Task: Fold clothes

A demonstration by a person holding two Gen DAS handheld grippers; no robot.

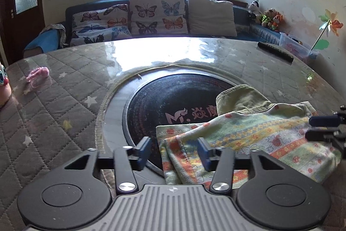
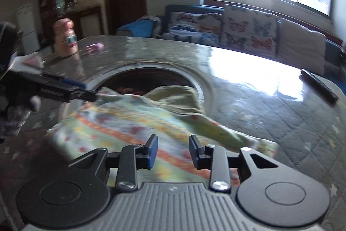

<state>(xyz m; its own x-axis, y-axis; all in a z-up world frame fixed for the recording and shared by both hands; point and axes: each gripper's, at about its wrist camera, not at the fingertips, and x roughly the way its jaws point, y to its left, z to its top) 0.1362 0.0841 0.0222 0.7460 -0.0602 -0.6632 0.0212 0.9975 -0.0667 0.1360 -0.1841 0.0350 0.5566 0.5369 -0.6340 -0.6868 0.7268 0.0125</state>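
Left tongs (image 1: 174,149) agape | right tongs (image 2: 173,152) agape | garment (image 1: 248,140) beneath both

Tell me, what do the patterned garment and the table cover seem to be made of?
Patterned garment: soft printed cotton-like cloth, matte; it creases and drapes. Table cover: quilted fabric with stitched diamonds, apparently under a clear glossy sheet, since it mirrors the window.

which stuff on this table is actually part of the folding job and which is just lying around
Part of the job:
- patterned garment, lying partly over the dark round plate
- left gripper, open
- right gripper, open

Just lying about:
- remote control
- pink bottle
- small pink item
- butterfly cushions on the sofa behind
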